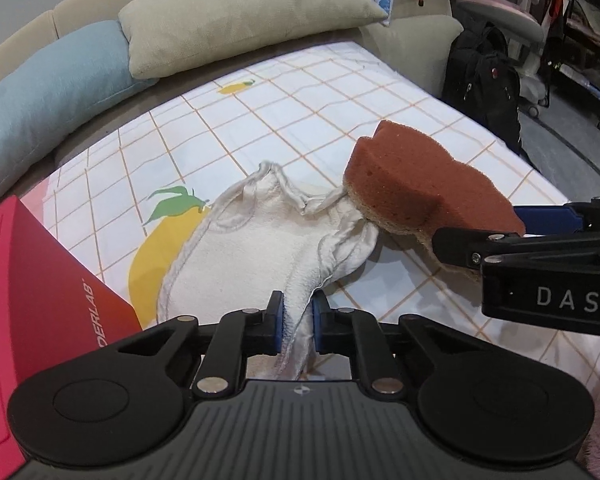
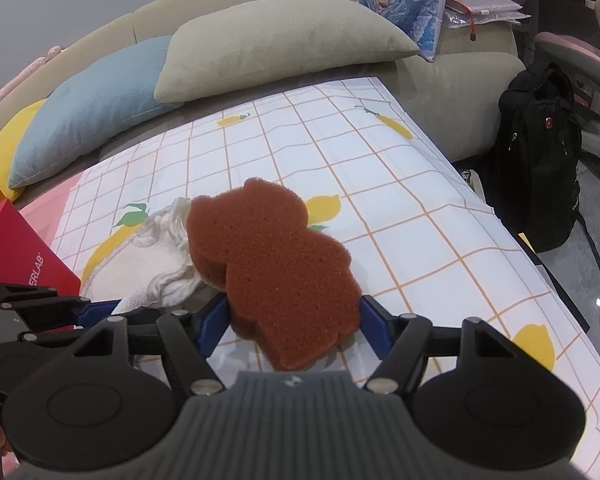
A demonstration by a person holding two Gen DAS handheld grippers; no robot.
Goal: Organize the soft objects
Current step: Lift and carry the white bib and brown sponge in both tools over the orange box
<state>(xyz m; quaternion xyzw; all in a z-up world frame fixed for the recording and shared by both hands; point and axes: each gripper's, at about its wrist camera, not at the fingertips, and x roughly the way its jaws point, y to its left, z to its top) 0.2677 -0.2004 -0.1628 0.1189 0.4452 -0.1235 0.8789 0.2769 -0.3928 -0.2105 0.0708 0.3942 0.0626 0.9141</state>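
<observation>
My left gripper (image 1: 298,316) is shut on the near end of a cream-white cloth (image 1: 260,236). The cloth spreads forward over the lemon-print checked sheet (image 1: 300,120). My right gripper (image 2: 294,320) is shut on a brown bear-shaped sponge (image 2: 276,264), held flat just above the sheet. In the left wrist view the sponge (image 1: 424,188) comes in from the right with the right gripper (image 1: 496,224), and its far end touches or overlaps the cloth's right edge. In the right wrist view the cloth (image 2: 156,256) lies left of the sponge, with the left gripper (image 2: 96,312) low at the left.
A red box (image 1: 40,300) stands at the left, also in the right wrist view (image 2: 24,252). Beige (image 1: 236,20) and blue (image 1: 48,100) pillows lean on the sofa back. A black backpack (image 2: 540,152) stands on the floor right of the sheet's edge. A yellow cushion (image 2: 4,152) is far left.
</observation>
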